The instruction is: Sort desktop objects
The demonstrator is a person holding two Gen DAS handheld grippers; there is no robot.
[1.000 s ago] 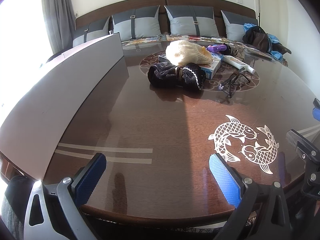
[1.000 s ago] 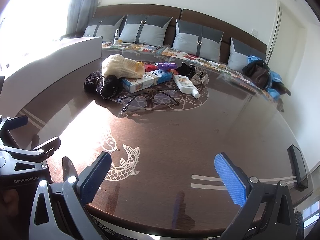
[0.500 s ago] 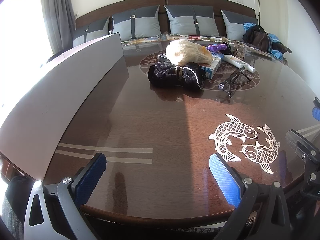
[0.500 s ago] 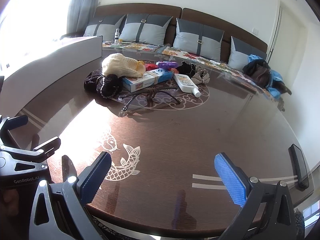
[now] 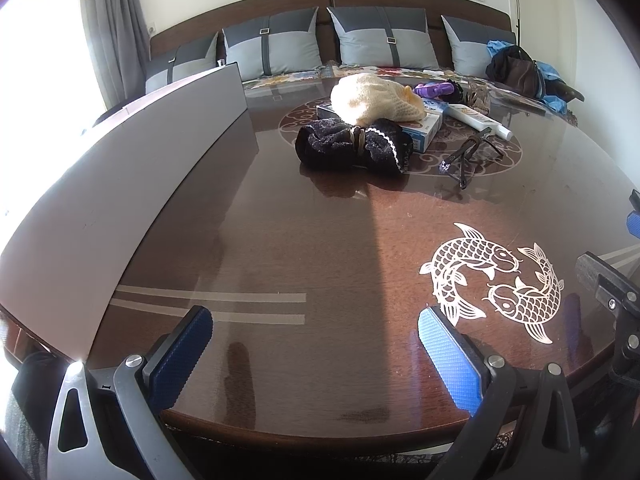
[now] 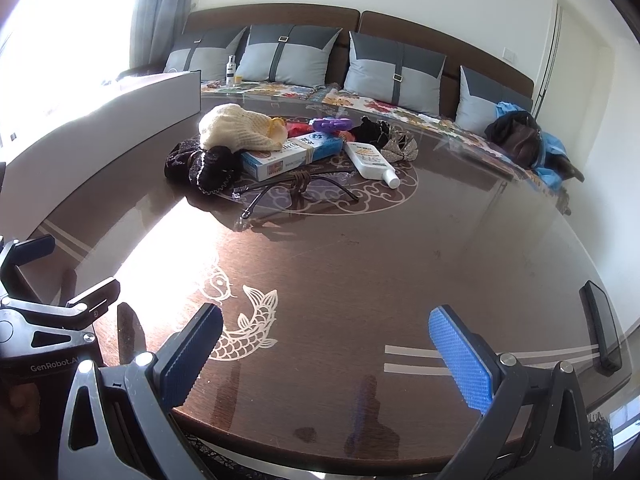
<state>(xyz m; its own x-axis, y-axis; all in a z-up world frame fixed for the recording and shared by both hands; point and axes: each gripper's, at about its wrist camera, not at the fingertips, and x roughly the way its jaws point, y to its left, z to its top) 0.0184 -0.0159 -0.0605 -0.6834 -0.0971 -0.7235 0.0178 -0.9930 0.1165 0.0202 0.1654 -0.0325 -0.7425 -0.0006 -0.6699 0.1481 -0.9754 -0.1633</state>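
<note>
A pile of objects lies at the middle of the round brown table (image 5: 304, 240): a black knitted bundle (image 5: 354, 146), a cream knitted hat (image 5: 376, 98) on a blue-white box (image 5: 426, 128), a white tube (image 5: 480, 118), glasses (image 5: 468, 152) and a purple toy (image 5: 434, 89). The same pile shows in the right wrist view: bundle (image 6: 204, 166), hat (image 6: 240, 128), box (image 6: 292, 154), tube (image 6: 370, 160), glasses (image 6: 296, 190). My left gripper (image 5: 314, 354) is open and empty over the near table edge. My right gripper (image 6: 326, 354) is open and empty beside it.
A long white box (image 5: 120, 176) stands along the table's left side. A black phone (image 6: 602, 326) lies at the right rim. A sofa with grey cushions (image 5: 380, 38) runs behind the table, with a dark bag (image 6: 520, 140) on it.
Both views have crept slightly toward the pile. Nothing on the table has moved, and both grippers stay open.
</note>
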